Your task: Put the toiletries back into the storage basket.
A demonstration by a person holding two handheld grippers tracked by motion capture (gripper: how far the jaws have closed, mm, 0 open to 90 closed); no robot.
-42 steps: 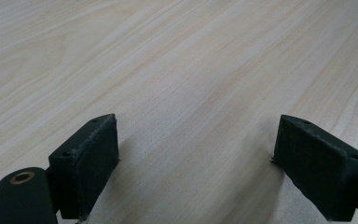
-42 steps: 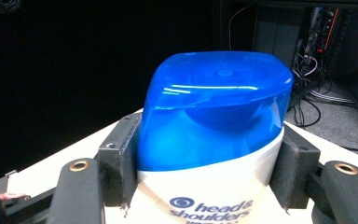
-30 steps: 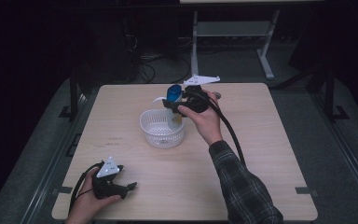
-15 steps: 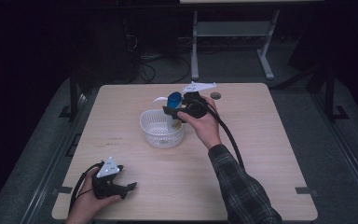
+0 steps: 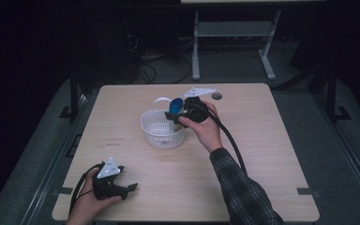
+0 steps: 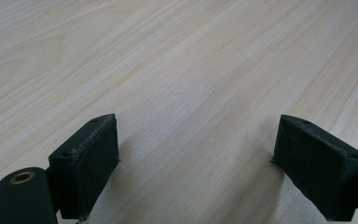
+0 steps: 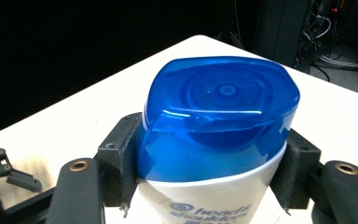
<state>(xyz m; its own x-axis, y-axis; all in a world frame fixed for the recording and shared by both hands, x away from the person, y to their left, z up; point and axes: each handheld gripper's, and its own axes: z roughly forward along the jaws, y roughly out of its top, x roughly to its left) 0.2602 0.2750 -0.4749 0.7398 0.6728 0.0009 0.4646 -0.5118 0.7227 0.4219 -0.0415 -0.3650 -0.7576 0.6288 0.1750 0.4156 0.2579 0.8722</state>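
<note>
A white shampoo bottle with a blue cap is clamped in my right gripper, cap pointing away from the hand. It hangs over the far right rim of a white mesh basket at the table's middle. In the right gripper view the blue cap rises between the two black pads, and my right gripper is shut on the bottle's neck. My left gripper rests near the front left edge, open. The left gripper view shows my left gripper over bare wood with nothing between its pads.
The light wooden table has a small dark disc near its far edge. A white curved piece lies just behind the basket. A metal stand and cables sit on the dark floor beyond.
My right gripper has brought the bottle down and nearer, from above the basket's far side to its rim. The left gripper has stayed still.
</note>
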